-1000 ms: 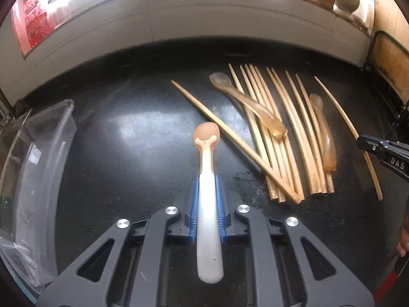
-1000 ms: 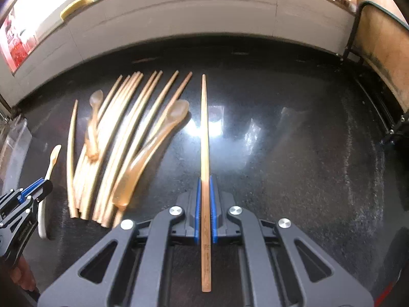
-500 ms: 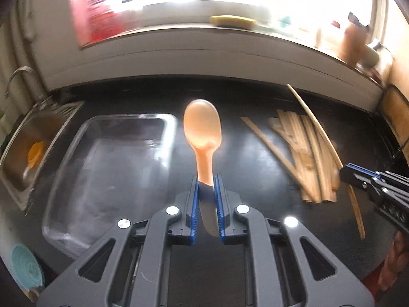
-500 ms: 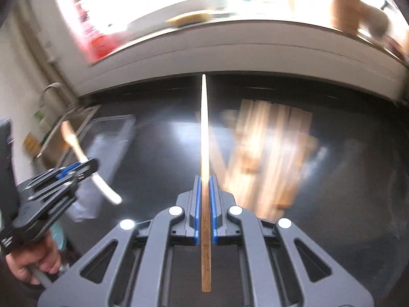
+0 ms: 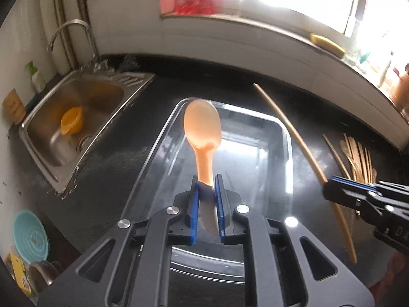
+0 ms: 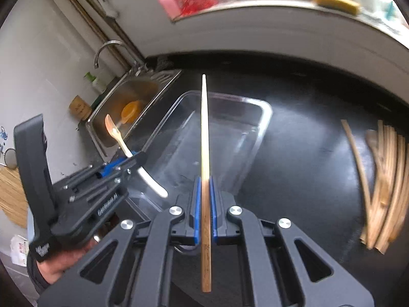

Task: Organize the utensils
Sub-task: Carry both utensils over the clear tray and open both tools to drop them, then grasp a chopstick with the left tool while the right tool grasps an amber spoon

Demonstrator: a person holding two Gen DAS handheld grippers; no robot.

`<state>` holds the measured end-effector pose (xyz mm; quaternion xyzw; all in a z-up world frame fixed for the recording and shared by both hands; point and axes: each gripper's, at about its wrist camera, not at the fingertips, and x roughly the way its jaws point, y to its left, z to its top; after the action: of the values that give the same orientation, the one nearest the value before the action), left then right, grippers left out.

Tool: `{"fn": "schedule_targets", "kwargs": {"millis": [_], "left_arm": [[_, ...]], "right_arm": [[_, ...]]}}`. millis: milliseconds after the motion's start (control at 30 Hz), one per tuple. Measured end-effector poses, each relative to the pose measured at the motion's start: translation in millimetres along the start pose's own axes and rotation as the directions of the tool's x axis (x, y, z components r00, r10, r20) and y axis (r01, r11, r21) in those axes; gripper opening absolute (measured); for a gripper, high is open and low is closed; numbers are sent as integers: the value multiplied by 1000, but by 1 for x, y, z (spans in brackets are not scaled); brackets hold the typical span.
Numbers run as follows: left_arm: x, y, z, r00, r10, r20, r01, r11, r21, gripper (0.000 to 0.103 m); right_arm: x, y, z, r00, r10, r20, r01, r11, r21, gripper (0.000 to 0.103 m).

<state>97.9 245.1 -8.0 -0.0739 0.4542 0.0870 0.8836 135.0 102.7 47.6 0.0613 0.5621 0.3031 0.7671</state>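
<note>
My left gripper (image 5: 206, 179) is shut on the stem of an orange-bowled spoon (image 5: 203, 126) with a white handle, held over a clear plastic tray (image 5: 286, 138) on the black counter. My right gripper (image 6: 203, 180) is shut on a single wooden chopstick (image 6: 204, 128) that points out over the same clear tray (image 6: 263, 117). In the right wrist view the left gripper (image 6: 136, 157) with its spoon (image 6: 113, 130) hangs at the tray's left side. The right gripper (image 5: 329, 186) with its chopstick (image 5: 288, 125) shows at the right of the left wrist view.
A heap of wooden chopsticks and spoons (image 6: 383, 184) lies on the counter to the right, also seen as a chopstick heap (image 5: 358, 158). A steel sink (image 5: 76, 122) with an orange cup and a tap is left of the tray. A white wall ledge runs behind.
Both grippers have swung left and up, away from the chopstick heap, carrying the spoon and the chopstick over the clear tray. The sink has come into view.
</note>
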Motion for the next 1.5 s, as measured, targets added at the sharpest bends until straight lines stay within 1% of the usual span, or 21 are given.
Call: {"fn": "schedule_targets", "kwargs": {"millis": [33,100,267,333,633,767,833,900,933,967,1000,1033,1067,1100,1133,1200,1300,1333,1400,1467,1500], "left_arm": [[4,5,1,1000,0,-9,-1,1000,-10,12],[9,12,0,1000,-6,-27,5,1000,-30,12],[21,21,3,999,-5,-49,3,999,-44,12],[25,22,2,999,0,-53,-3,999,-42,12],[44,20,2,996,-20,-92,17,999,-36,12],[50,15,1,992,-30,-119,29,1000,-5,12],[52,14,1,992,-28,-121,29,1000,0,13],[52,15,1,992,-29,-124,30,1000,2,16],[50,16,1,992,-34,-124,34,999,-3,26],[48,19,1,992,-35,-119,34,999,-9,53],[45,21,2,994,-31,-108,29,999,-15,68],[37,24,2,997,-18,-75,16,1000,-19,81],[32,25,2,998,-4,-60,3,1000,-16,81],[27,25,1,999,9,-47,-9,1000,-13,82],[22,27,0,999,12,-36,-12,1000,-14,85],[11,26,-3,1000,3,-16,-3,1000,-11,85],[-6,17,-11,1000,-1,17,1,1000,3,87],[-14,11,-14,999,-14,36,14,1000,-2,89],[-25,-5,-18,997,-40,61,40,999,3,91],[-33,-30,-21,993,-87,74,86,996,20,94],[-33,-42,-22,991,-108,76,106,994,30,94]], "right_arm": [[11,5,6,1000,1,-24,-1,1000,-4,7],[30,15,16,998,-26,-51,25,1000,-19,7],[60,20,25,993,-53,-103,51,998,-22,7],[66,18,27,992,-53,-117,53,999,-9,7],[83,7,27,988,-54,-146,58,998,22,8],[82,5,27,987,-52,-150,56,998,25,8],[78,0,30,991,-52,-125,60,997,54,8],[72,-4,34,992,-48,-113,55,996,64,8],[68,-6,35,993,-37,-109,44,997,69,8],[62,-9,37,995,-23,-98,30,997,74,10],[57,-12,38,996,-27,-88,34,996,78,15],[52,-14,40,997,-28,-76,35,996,84,40],[44,-17,40,998,-33,-51,37,996,86,74],[38,-19,39,999,-40,-24,42,996,80,80],[28,-22,37,998,-58,4,57,996,71,80],[12,-30,31,998,-53,29,50,996,73,80],[-21,-47,10,992,-93,86,88,994,65,80],[-36,-56,-3,984,-139,113,133,989,64,80],[-60,-71,-24,969,-187,162,177,981,77,80],[-86,-93,-48,940,-281,195,261,958,120,80],[-98,-104,-58,926,-314,209,287,946,148,80]]}}
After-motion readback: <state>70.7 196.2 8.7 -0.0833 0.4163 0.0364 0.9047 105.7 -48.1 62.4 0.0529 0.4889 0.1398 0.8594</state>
